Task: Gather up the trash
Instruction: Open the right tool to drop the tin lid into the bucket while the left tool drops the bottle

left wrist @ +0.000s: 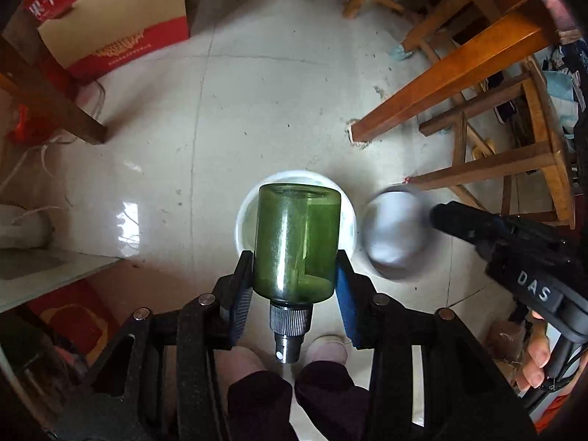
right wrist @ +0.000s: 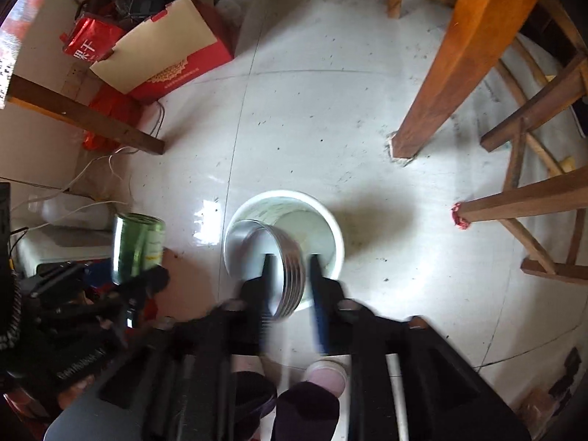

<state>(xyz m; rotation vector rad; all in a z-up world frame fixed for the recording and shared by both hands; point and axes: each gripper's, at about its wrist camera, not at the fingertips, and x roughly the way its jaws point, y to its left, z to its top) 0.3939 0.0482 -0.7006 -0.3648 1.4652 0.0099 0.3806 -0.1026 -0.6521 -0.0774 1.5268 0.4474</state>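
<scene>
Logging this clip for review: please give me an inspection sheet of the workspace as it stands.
Surface: pale tiled floor, specks of dirt.
Job's things: green bottle, silver can, white bucket below both.
Clutter: red cardboard box, red foil bag.
Grippers: left gripper shut on the bottle; right gripper around the can over the bucket, blurred.
Cables: white cord at left.
Surroundings: wooden table leg, wooden chair, person's feet.
</scene>
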